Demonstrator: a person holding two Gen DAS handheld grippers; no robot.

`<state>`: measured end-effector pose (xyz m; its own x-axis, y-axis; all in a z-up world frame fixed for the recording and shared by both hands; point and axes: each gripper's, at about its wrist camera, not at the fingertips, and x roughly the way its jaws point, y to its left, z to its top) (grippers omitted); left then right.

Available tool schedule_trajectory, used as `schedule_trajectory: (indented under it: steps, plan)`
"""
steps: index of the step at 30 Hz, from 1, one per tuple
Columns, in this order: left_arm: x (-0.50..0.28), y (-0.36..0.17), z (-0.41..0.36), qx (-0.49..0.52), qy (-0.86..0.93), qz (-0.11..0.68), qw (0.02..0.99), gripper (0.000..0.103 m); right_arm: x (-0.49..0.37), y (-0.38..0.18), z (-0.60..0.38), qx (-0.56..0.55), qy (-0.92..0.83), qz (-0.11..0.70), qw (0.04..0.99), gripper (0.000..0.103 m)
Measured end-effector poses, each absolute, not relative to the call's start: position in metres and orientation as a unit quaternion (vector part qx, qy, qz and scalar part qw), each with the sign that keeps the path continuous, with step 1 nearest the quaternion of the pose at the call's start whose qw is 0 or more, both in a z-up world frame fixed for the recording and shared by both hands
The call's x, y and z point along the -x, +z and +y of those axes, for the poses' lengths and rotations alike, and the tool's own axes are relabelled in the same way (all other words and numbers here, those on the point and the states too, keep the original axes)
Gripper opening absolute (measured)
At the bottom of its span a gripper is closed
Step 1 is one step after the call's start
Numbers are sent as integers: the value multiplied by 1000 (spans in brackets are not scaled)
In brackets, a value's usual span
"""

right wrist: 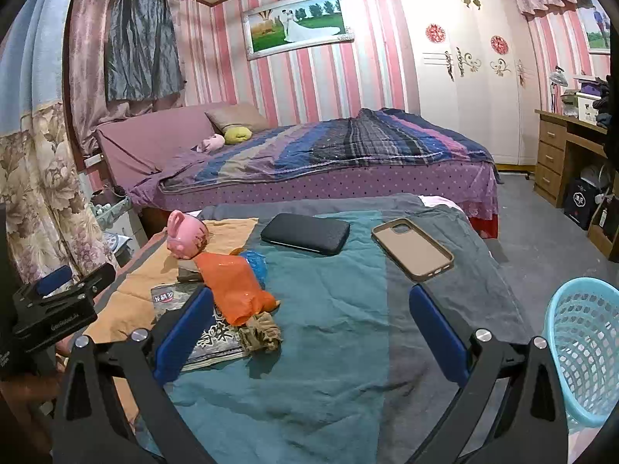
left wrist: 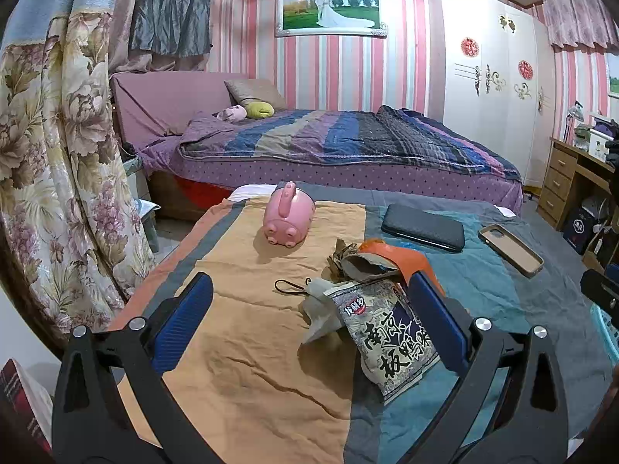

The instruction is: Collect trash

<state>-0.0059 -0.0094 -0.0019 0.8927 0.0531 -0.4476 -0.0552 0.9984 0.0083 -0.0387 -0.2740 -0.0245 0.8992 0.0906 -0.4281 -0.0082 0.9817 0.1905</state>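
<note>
Approaching the trash pile, with nothing picked up yet.

Both the left gripper [left wrist: 309,321] and right gripper [right wrist: 311,330] are hanging with jaws wide and empty over the cloth-covered worktop [right wrist: 340,309]. The snack wrapper [left wrist: 390,336] is lying between the left jaws, toward the right pad; the orange plastic bag [right wrist: 236,290] is sitting just inside the right gripper's left pad. Next, closing on one piece and carrying it to the blue basket [right wrist: 588,348], near right.
</note>
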Motion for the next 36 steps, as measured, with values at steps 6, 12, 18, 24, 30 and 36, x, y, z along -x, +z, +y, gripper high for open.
schedule_trajectory:
  steps: [6, 12, 18, 24, 30, 36]
  plan:
    - [5, -4, -12, -3, 31, 236, 971, 98, 39, -24, -275, -91, 24, 222, 970, 99]
    - [3, -6, -10, -4, 31, 244, 969, 98, 39, -24, -275, -91, 24, 221, 971, 99]
    - [3, -9, -7, -9, 33, 248, 968, 98, 39, -24, -274, -91, 22, 223, 970, 99]
    - [3, -9, -7, -9, 34, 248, 968, 98, 39, -24, -272, -85, 24, 224, 971, 99]
    - [4, -8, -6, -8, 29, 247, 969, 98, 39, -23, -271, -81, 25, 223, 971, 99]
    - [4, -7, -6, -8, 29, 247, 968, 98, 39, -23, -271, -82, 24, 223, 971, 99]
